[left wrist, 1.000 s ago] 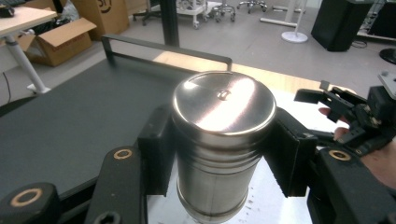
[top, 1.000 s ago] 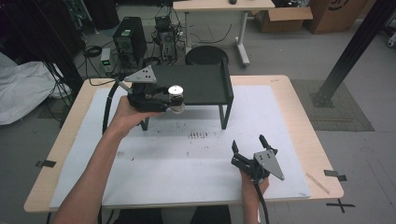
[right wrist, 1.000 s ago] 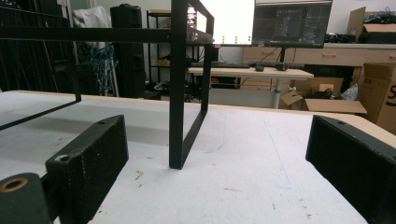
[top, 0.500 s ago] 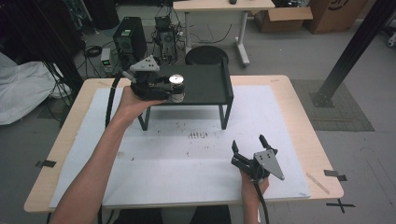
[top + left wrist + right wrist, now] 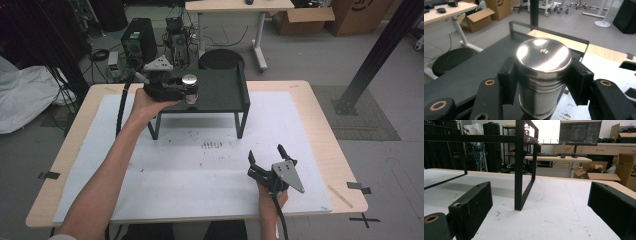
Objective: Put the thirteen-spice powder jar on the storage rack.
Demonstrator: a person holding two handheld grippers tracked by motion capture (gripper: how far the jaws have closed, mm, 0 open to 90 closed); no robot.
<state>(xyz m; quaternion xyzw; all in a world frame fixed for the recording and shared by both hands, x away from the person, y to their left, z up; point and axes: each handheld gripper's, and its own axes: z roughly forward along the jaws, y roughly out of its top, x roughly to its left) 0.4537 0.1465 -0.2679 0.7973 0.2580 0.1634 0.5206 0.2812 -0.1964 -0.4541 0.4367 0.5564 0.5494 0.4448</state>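
White paper covers the wooden table point(image 5: 320, 107) before me. Nearest, my right claw point(image 5: 266, 156) rests low on the paper, spread wide with nothing between its pads. Farther off stands a black metal shelf point(image 5: 220, 92); at its left front edge my left claw point(image 5: 190, 93) grips a steel canister point(image 5: 541, 75), upright, pads pressed against both sides.

Left gripper point(image 5: 186, 93) clamped on a steel canister point(image 5: 189, 87) over the black rack point(image 5: 225, 92), right gripper point(image 5: 265, 159) spread wide above the white-covered tabletop point(image 5: 310, 130)
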